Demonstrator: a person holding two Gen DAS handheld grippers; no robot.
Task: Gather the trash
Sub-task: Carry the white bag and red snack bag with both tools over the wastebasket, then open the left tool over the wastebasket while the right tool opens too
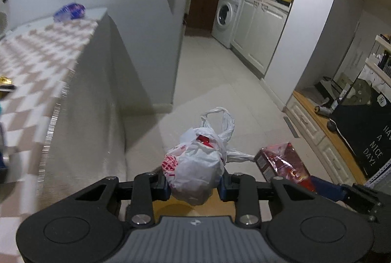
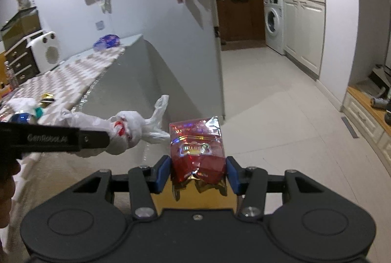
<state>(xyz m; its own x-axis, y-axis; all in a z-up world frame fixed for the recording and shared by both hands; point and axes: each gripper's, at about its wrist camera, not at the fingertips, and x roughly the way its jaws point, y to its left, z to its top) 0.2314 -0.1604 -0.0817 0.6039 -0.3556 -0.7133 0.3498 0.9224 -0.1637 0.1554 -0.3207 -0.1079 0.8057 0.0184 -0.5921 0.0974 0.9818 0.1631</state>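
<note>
My left gripper (image 1: 195, 186) is shut on a knotted white plastic trash bag (image 1: 195, 165) with red print, held in the air beside the table. The bag also shows in the right wrist view (image 2: 127, 133). My right gripper (image 2: 198, 171) is shut on a shiny red foil snack packet (image 2: 198, 153), held just right of the bag; the packet also shows in the left wrist view (image 1: 283, 165). More trash lies on the checkered table (image 2: 80, 72): a blue wrapper (image 2: 107, 41), a gold wrapper (image 2: 47, 97) and crumpled white paper (image 2: 22, 104).
A grey-draped table side (image 1: 97, 104) is on the left. A white wall corner (image 2: 217, 42) stands ahead. A tiled floor (image 1: 220, 72) leads to a washing machine (image 1: 226, 18) and white cabinets. A low wooden-topped cabinet (image 1: 315, 121) runs along the right.
</note>
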